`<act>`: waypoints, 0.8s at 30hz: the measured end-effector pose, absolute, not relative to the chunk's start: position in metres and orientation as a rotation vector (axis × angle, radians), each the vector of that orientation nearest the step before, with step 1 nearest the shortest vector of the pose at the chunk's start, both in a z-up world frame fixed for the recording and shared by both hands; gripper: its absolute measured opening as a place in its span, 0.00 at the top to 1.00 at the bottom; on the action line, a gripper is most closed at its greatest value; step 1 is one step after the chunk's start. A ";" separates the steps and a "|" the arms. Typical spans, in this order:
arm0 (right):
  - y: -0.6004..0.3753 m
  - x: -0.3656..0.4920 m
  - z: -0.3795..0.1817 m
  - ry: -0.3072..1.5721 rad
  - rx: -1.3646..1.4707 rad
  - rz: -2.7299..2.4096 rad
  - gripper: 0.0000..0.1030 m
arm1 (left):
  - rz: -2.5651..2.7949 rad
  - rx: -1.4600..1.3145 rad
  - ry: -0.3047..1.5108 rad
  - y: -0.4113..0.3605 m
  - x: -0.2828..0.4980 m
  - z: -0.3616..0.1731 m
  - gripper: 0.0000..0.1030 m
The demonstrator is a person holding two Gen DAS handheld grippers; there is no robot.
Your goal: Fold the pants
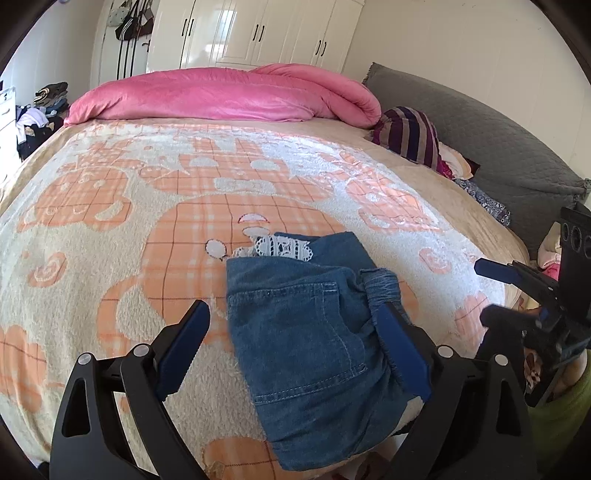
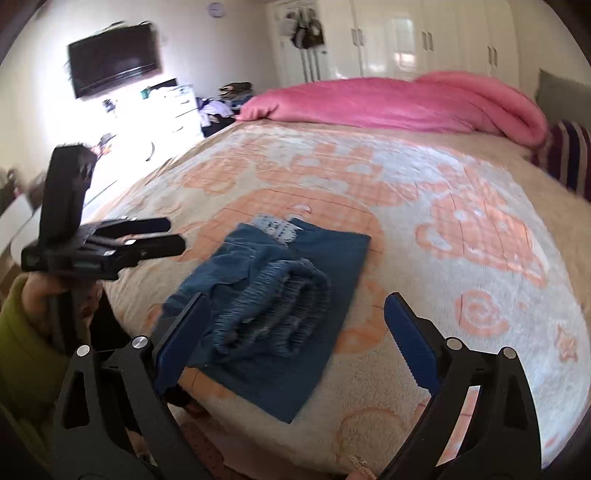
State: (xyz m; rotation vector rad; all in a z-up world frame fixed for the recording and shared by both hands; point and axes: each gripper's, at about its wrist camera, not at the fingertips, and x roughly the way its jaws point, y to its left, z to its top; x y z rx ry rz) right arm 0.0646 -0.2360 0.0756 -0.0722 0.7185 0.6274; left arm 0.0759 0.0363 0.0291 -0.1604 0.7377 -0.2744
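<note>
The blue denim pants (image 1: 306, 332) lie folded into a small bundle on the bed near its front edge, white lace trim (image 1: 282, 248) showing at the far end. In the right wrist view the pants (image 2: 273, 306) show their gathered elastic waistband (image 2: 273, 310) on top. My left gripper (image 1: 295, 321) is open and empty, its jaws on either side of the bundle, above it. My right gripper (image 2: 295, 314) is open and empty over the bundle. The right gripper shows at the right in the left wrist view (image 1: 491, 291); the left gripper shows at the left in the right wrist view (image 2: 173, 234).
The bed carries a cream and orange plaid blanket (image 1: 147, 206). A pink duvet (image 1: 229, 92) is bunched at the far side. Striped and other clothes (image 1: 410, 136) lie by a grey headboard cushion (image 1: 480, 122). White wardrobes (image 1: 258, 29), a wall TV (image 2: 114, 59) and a dresser (image 2: 177, 107) stand beyond.
</note>
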 end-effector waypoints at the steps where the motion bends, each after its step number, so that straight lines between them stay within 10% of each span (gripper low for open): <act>1: -0.235 0.068 0.071 0.726 -0.068 0.619 0.13 | -0.271 -0.161 0.743 0.037 0.076 0.027 0.11; 24: -0.219 0.132 -0.011 1.002 0.068 0.703 0.25 | -0.291 -0.330 0.892 0.038 0.108 -0.043 0.11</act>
